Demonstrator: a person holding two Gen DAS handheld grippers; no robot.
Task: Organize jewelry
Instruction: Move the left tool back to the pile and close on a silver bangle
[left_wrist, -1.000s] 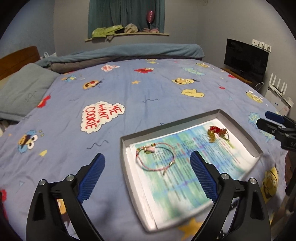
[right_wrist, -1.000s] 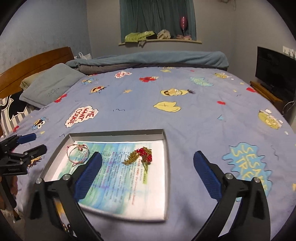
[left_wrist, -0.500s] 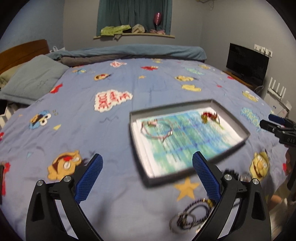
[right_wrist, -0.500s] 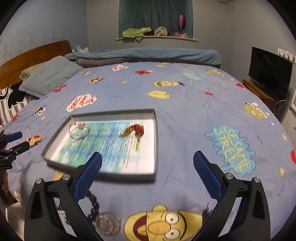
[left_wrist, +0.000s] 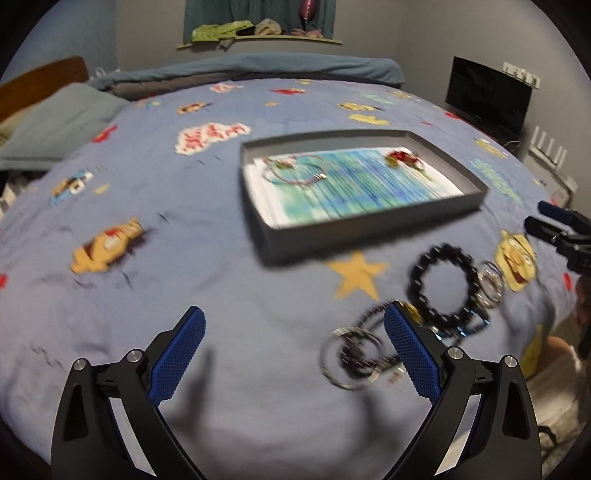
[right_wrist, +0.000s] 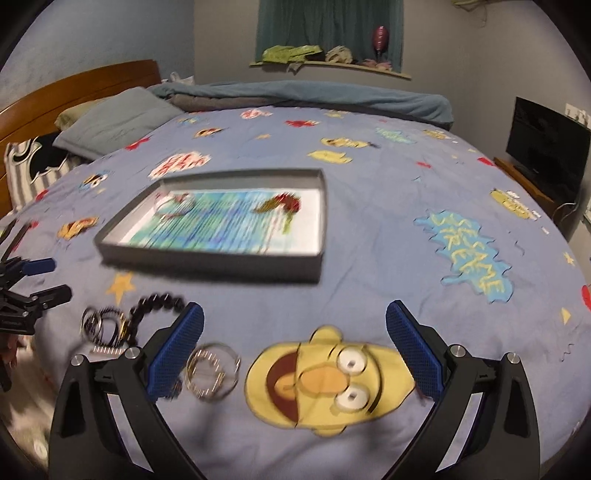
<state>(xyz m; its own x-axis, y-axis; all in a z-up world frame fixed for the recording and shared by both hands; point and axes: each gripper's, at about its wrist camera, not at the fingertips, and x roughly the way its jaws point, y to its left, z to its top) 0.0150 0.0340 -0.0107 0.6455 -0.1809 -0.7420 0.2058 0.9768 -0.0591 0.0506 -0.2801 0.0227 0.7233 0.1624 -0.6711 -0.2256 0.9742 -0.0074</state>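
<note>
Both tongs hang wide open and empty over the bed. The loose jewelry lies tangled by the left tongs' (left_wrist: 293, 345) right finger: black beads (left_wrist: 441, 286), thin bangles (left_wrist: 351, 356). Silver rings (right_wrist: 212, 371) sit by the right tongs' (right_wrist: 295, 345) left finger. The tray (left_wrist: 373, 227) lies beyond. Grabbing into that heap could drag several pieces together or pinch bedsheet.

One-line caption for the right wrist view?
Open right gripper hovers over the bedspread, bangles beside its left finger, grey tray beyond.
</note>
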